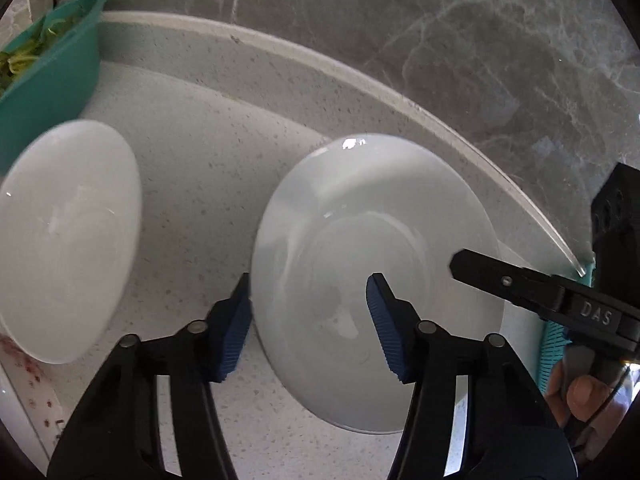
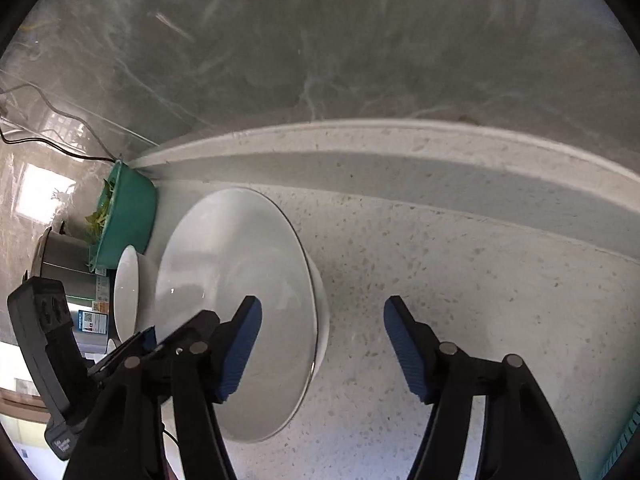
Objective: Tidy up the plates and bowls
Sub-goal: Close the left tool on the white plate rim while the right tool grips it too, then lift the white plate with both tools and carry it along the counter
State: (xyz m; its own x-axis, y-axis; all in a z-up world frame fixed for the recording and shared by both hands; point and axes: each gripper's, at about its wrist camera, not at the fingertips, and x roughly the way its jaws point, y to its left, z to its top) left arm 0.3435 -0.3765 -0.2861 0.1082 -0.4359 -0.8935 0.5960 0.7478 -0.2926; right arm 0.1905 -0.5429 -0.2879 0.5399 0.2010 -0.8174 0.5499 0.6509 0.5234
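Note:
A white bowl (image 1: 372,264) sits on the speckled counter in the left wrist view. My left gripper (image 1: 308,320) is open, its jaws straddling the bowl's near-left rim. A second white bowl (image 1: 64,240) stands apart at the left. In the right wrist view the same large bowl (image 2: 240,280) is at centre left, with the second bowl (image 2: 128,292) behind it. My right gripper (image 2: 324,344) is open and empty; its left finger overlaps the bowl's rim in view and its right finger is over bare counter. The right gripper's finger (image 1: 520,280) also shows in the left wrist view.
A teal basin with greens (image 1: 52,64) stands at the back left by the raised counter ledge (image 1: 360,80); it shows too in the right wrist view (image 2: 128,216). A steel pot (image 2: 60,260) is beyond it. A marble wall (image 2: 320,40) backs the counter.

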